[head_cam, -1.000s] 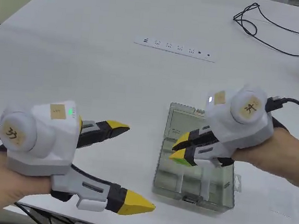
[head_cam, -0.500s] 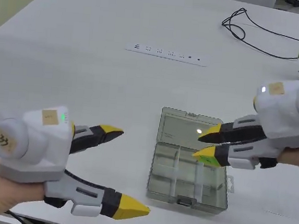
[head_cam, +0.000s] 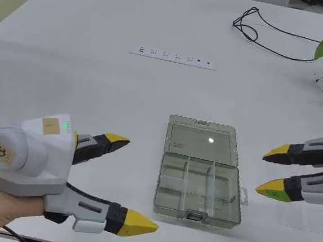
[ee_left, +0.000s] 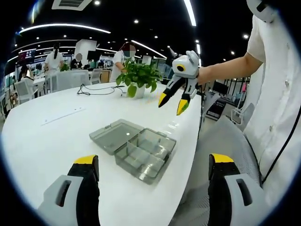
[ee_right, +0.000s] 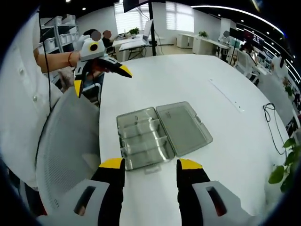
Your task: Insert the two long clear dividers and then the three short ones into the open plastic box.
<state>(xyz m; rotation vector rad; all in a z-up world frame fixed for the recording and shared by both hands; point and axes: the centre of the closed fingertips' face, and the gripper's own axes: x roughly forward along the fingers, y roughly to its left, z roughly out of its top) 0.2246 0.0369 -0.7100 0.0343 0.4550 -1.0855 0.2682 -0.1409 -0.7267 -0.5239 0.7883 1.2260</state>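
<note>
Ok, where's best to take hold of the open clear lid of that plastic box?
Grip the clear grey-tinted lid by its free far edge, opposite the hinge to the divided tray. It lies flat on the white table, so probably come low from the far side, one jaw slipping under that edge.

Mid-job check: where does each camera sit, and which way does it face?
Head view: from above, facing forward and down at the box, left gripper and right gripper either side.
Left gripper view: along its own jaws toward the box, right gripper beyond.
Right gripper view: along its jaws, left gripper beyond.
Shared: all three see the box.
</note>
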